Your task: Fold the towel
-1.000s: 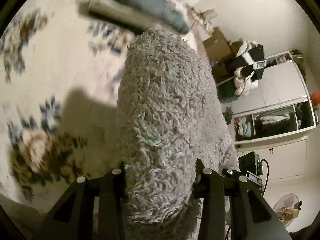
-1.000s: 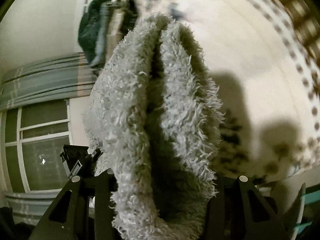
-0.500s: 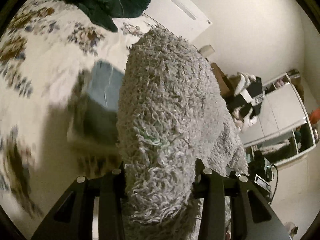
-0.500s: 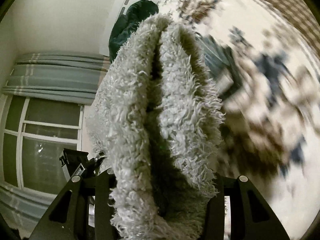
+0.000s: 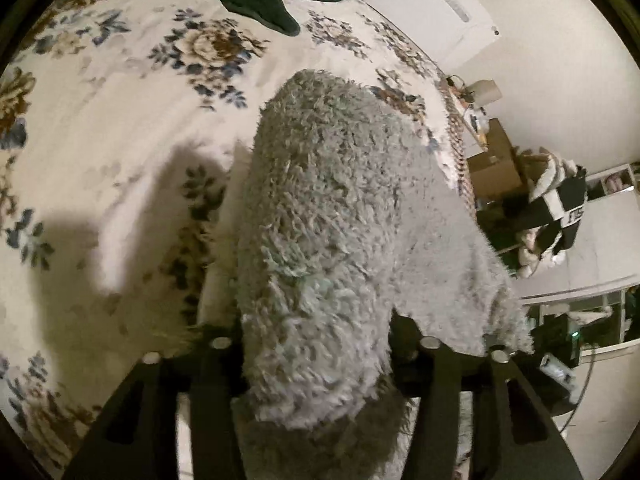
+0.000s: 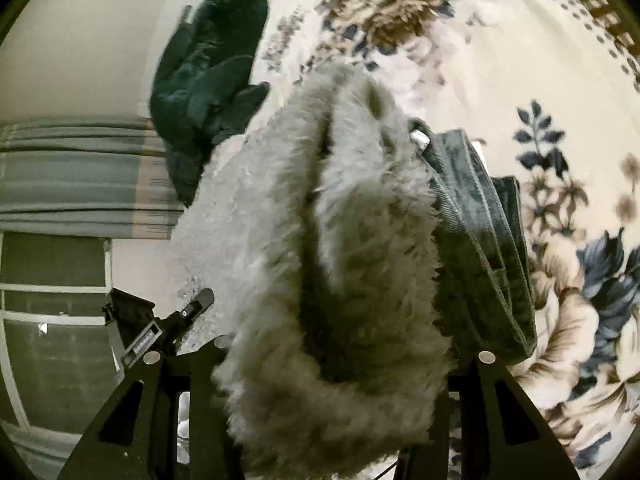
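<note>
Both tools carry towel [image 5: 320, 240] | left tool [image 5: 316, 344] opening | right tool [image 6: 328, 352] clamped, pads hidden

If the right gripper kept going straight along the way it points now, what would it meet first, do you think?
Probably the folded dark denim lying on the floral bedspread, just beyond the grey towel between the right gripper fingers; depth is unclear.

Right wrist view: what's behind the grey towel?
Behind the grey towel lies folded dark denim on the floral bedspread, with a dark green garment farther back. The denim's left part is covered.
</note>
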`<state>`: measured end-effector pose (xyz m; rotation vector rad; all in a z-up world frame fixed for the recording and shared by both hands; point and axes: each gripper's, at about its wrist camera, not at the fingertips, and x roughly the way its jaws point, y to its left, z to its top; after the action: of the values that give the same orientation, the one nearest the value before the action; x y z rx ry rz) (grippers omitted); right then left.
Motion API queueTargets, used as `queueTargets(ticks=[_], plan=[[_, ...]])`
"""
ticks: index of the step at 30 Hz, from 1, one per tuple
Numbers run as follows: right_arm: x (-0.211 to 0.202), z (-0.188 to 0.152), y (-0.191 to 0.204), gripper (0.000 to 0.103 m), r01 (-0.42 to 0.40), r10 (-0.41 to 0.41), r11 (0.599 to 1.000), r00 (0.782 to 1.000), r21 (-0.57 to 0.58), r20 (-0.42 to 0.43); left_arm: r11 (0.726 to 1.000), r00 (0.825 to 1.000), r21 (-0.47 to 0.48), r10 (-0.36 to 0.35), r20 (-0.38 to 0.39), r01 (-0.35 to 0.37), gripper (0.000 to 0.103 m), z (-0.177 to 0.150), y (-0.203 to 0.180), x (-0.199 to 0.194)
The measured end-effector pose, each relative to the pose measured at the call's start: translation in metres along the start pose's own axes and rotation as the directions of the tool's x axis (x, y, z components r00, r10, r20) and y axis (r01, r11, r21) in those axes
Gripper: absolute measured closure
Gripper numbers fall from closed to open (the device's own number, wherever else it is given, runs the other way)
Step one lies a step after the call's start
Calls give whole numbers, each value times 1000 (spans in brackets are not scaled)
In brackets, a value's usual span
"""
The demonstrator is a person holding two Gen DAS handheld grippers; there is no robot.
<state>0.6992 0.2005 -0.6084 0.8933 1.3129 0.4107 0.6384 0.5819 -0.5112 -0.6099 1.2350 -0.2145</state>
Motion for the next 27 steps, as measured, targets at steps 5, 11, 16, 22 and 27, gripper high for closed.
queueTargets(ticks=[5, 11, 16, 22, 27], plan=[[-9, -6, 14, 16, 170, -167, 983, 985, -72, 35, 975, 980, 113, 181, 84, -190, 15, -20, -24, -35], [-70, -64, 81, 2, 476, -424, 850, 873, -226, 243, 910, 921, 192, 327, 213, -368, 12, -48, -53, -77], [-107, -126, 132, 1, 654, -528, 702, 743, -281, 411, 872, 887, 225, 371, 273, -434, 12, -81, -83, -119], [-164, -205, 179, 1, 687, -511, 664, 705, -295, 492, 852, 864, 241, 375, 337, -464, 13, -126, -122, -178], [-215, -266, 209, 1, 688, -478, 651, 700, -321, 531, 840, 839, 248, 362, 406, -483, 13, -165, -151, -227]])
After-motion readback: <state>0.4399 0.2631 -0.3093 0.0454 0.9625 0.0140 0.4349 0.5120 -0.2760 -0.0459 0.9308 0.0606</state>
